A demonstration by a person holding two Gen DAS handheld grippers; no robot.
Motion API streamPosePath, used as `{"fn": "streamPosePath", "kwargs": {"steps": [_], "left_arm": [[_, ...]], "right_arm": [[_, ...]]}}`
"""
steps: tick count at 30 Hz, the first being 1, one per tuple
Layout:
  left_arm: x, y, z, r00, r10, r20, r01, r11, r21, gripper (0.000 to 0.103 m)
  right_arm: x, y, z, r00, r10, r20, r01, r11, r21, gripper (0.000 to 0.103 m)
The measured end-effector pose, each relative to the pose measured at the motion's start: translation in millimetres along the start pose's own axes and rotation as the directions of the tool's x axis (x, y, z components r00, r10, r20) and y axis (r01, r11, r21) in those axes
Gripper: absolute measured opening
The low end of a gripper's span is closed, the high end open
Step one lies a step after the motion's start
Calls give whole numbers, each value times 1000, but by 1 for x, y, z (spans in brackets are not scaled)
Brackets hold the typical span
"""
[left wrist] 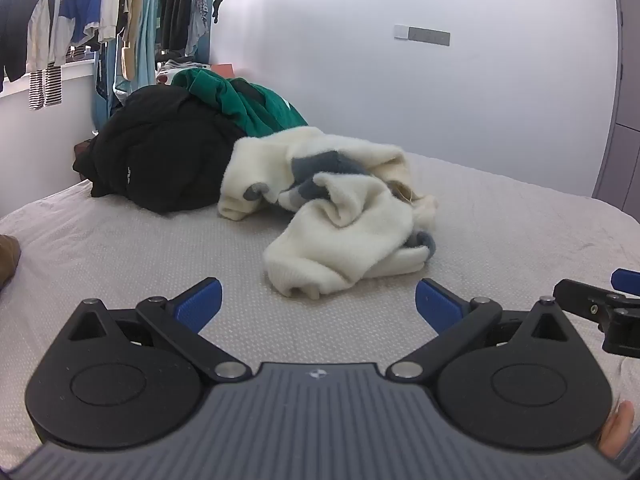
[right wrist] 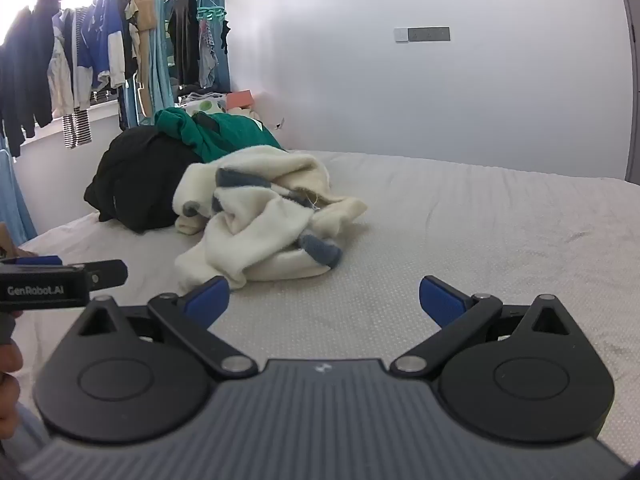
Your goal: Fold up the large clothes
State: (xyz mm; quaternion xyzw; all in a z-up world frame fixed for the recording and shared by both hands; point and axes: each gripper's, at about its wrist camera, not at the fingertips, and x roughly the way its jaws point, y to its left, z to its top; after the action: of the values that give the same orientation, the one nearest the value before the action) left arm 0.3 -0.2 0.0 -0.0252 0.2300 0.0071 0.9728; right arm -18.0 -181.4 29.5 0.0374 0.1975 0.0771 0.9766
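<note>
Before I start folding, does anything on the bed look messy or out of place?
Yes. The cream sweater lies crumpled in a heap mid-bed, not spread flat. Behind it, a black garment and a green one are piled together unfolded. Nothing looks torn or spilled.

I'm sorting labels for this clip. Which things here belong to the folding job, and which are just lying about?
Job:
cream sweater, crumpled on the bed
black garment
green garment
left tongs and right tongs, both open and empty

Lying about:
hanging clothes
wall switch panel
</note>
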Motion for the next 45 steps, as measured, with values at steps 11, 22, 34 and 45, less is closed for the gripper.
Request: {"fn": "streamPosePath", "kwargs": {"steps": [11, 22, 34, 45], "left_arm": [[3, 0, 1, 1000, -4, 1, 4, 1000, -1, 103], [3, 1, 0, 1000, -3, 0, 3, 1000, 1, 103], [1, 1, 0, 1000, -5, -1, 5, 1000, 1, 103], [3, 0, -1, 1000, -4, -1, 4, 1000, 6, 103]], "right_arm": [[2, 1, -1, 1000, 1, -8, -1, 1000, 2, 103], [2, 2, -2, 1000, 0, -11, 0, 1000, 0, 103], [1, 2, -2, 1000, -1, -11, 1, 1000, 0, 103], [4, 5, -6, 1000, -1, -15, 1, 1000, -1, 103]]}}
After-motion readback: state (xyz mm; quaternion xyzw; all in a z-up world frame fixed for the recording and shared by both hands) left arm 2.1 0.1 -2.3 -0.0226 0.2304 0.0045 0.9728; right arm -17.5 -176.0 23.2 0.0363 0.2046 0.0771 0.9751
